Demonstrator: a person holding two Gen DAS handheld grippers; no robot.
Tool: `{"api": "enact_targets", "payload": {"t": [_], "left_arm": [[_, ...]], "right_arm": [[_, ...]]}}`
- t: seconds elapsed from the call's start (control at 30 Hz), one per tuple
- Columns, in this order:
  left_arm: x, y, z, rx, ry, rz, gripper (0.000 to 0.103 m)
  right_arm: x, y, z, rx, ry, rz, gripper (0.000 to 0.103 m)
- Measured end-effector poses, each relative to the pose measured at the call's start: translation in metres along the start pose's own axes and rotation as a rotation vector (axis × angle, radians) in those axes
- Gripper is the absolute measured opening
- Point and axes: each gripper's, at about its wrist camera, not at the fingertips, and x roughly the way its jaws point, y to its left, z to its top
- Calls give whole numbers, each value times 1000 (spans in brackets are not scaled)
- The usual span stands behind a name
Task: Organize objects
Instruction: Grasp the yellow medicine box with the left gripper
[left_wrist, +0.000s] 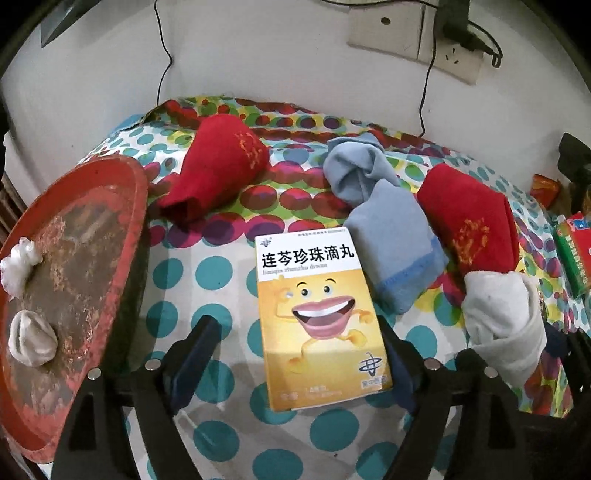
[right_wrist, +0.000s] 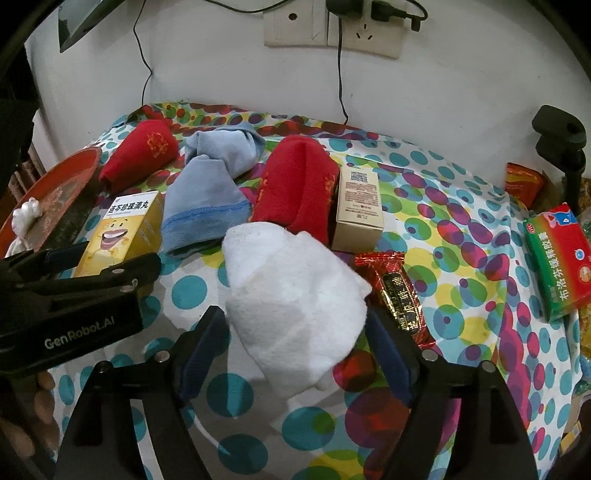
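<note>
A: How does the worktop (right_wrist: 461, 206) stand?
B: Socks and boxes crowd its far edge; a red tray (left_wrist: 74, 280) overhangs the left edge.

A: The right hand-held gripper (right_wrist: 295, 343)?
B: Jaws wide around the white sock (right_wrist: 295, 295), near the front edge; it should close mid-bundle.

A: The left hand-held gripper (left_wrist: 295, 354)?
B: Jaws wide beside the yellow medicine box (left_wrist: 317, 317); it should centre first.

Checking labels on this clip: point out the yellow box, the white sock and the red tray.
yellow box (left_wrist: 317, 314): left wrist view, cartoon face on its front.
white sock (right_wrist: 295, 306): right wrist view, middle of the bundle.
red tray (left_wrist: 122, 236): left wrist view, right rim.
</note>
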Motion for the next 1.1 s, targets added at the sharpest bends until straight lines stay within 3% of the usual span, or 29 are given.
{"api": "enact_targets", "payload": {"t": [0.07, 0.13, 0.3, 0.37, 0.43, 0.53, 0.67, 0.83, 0.87, 1.0, 1.1], "left_arm": [[-1, -2, -5, 0, -38, -1, 87], [-3, -3, -6, 0, -46, -3, 87], [0, -3, -9, 0, -47, -3, 88], [0, -4, -10, 1, -47, -3, 88], [-1, -3, -9, 1, -47, -3, 88], [0, -3, -9, 1, -48, -4, 88], [2, -2, -10, 1, -48, -4, 88], [0, -3, -7, 3, -49, -6, 87], [-1, -5, -6, 7, -49, -6, 86], [-12, -13, -5, 67, -77, -22, 52], [-19, -25, -7, 149, -64, -12, 52]], "right_arm": [[0, 0, 0, -1, 4, -7, 84], [4, -3, 1, 6, 24, -6, 103], [5, -4, 1, 7, 29, -11, 102], [4, -4, 1, 10, 24, -15, 98], [1, -6, 0, 25, 11, -22, 85], [-3, -10, 1, 42, -8, -11, 74], [-4, -5, 2, 21, -11, -15, 68], [-10, -4, 1, 14, -40, 6, 42], [-11, -4, 1, 14, -47, 2, 41], [-10, -7, 2, 31, -43, -1, 38], [-10, -9, 2, 42, -42, 3, 38]]}}
